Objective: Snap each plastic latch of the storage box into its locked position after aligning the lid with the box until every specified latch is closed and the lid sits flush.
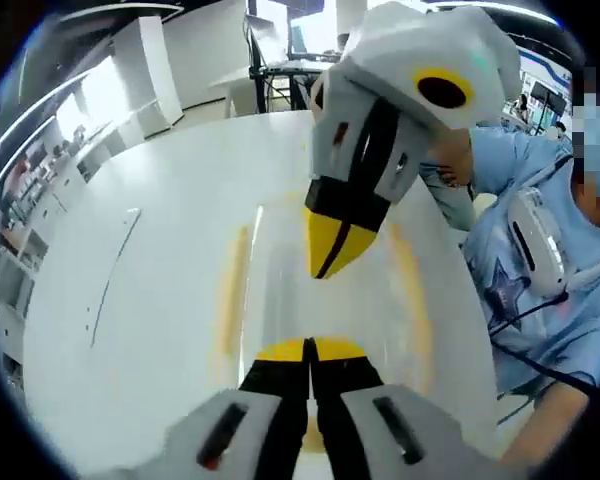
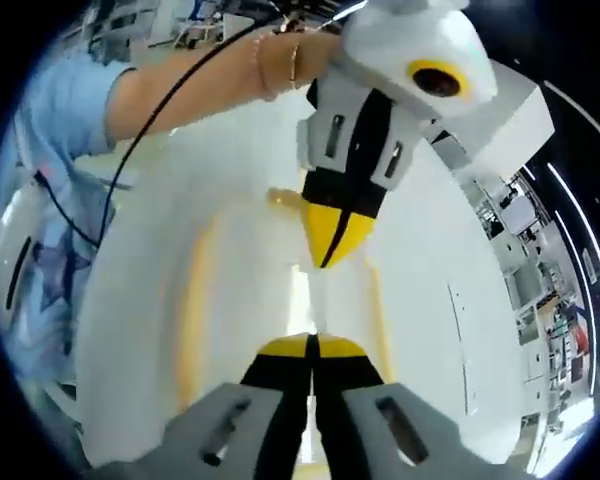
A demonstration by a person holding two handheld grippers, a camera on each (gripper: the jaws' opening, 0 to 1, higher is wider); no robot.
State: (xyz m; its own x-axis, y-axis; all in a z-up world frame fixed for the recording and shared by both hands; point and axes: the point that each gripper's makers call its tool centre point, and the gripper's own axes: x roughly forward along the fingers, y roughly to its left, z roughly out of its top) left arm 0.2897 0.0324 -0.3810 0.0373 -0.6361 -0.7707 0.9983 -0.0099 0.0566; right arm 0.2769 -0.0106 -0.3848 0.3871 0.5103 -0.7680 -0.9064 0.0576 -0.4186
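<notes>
The storage box lies under both grippers, its pale translucent lid (image 1: 278,285) (image 2: 245,290) facing up. Yellow latches run along its long sides (image 1: 230,290) (image 1: 410,280) (image 2: 188,320) (image 2: 376,290), and another yellow latch (image 2: 283,199) sits at the far end. My left gripper (image 1: 308,346) (image 2: 326,262) is shut, its yellow tips low over the lid's near end. My right gripper (image 2: 311,343) (image 1: 326,270) is shut too and points tip to tip at the left one over the lid's middle. Whether the tips touch the lid I cannot tell.
The box rests on a round white table (image 1: 130,300) (image 2: 430,300). A person in a light blue shirt (image 1: 550,260) (image 2: 50,200) stands close to the table's edge. A black cable (image 2: 180,100) hangs by the forearm. Desks and shelves (image 1: 280,50) stand beyond.
</notes>
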